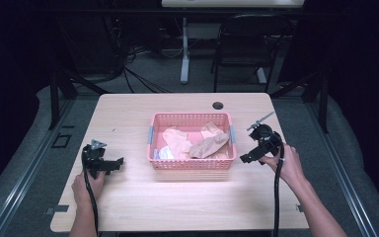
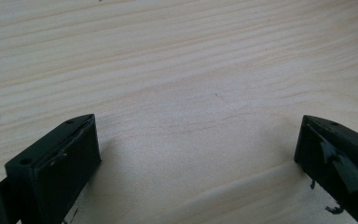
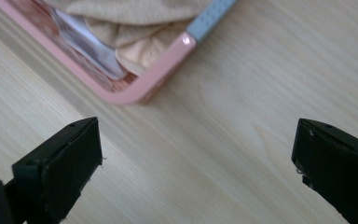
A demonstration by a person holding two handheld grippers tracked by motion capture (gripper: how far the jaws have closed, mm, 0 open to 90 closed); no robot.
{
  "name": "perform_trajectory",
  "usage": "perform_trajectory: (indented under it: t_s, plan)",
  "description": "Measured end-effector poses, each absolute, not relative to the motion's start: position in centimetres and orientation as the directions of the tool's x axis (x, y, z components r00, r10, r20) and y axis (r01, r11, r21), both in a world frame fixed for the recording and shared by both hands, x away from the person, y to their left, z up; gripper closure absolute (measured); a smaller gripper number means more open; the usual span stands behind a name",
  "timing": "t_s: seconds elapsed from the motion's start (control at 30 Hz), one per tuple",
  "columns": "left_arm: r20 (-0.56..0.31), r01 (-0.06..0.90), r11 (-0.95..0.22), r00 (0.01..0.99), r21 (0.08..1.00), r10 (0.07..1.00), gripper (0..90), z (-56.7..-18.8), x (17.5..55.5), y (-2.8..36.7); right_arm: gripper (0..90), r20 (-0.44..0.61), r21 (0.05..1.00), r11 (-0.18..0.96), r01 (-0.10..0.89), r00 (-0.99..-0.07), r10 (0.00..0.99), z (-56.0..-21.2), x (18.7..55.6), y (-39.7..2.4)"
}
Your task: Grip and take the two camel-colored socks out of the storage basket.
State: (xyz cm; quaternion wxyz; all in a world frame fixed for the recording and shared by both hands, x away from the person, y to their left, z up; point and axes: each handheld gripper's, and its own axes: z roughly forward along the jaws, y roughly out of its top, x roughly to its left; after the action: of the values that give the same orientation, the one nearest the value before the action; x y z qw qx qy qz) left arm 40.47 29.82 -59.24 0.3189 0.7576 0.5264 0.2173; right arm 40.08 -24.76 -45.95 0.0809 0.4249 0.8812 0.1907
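Pink basket (image 1: 192, 165) mid-bench (image 1: 128, 207), holding crumpled beige garments (image 1: 208, 143) and a pale piece (image 1: 166, 153). Left gripper (image 1: 113, 164) jaws wide, empty, over bare wood left of basket; right gripper (image 1: 246, 158) jaws wide, empty, just beside its right corner. Judged barely begun: nothing grasped, all contents yet to handle.

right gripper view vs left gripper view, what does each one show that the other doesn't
Right gripper view alone: a rounded corner of the pink basket, with its grey-blue handle, beige cloth and something pale and shiny inside. The right tongs stand wide open, apart from the basket.

Left gripper view alone: bare wood between the wide-open left tongs, plus a few dark flecks by one jaw.

Both share the light wooden table and a pair of black jaws rising from the bottom, holding nothing.
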Motion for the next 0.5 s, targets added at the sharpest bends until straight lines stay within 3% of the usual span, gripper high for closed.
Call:
perform_trajectory:
  t_s: [0.5]
  plan:
    - [-0.006, 0.659, -0.242, 0.351, 0.712, 0.936, 0.0, -59.2, 40.5, 29.8, 1.1, 0.017, 0.402, 0.621, 0.672, -0.684, 0.729, -43.0, 44.0, -19.8]
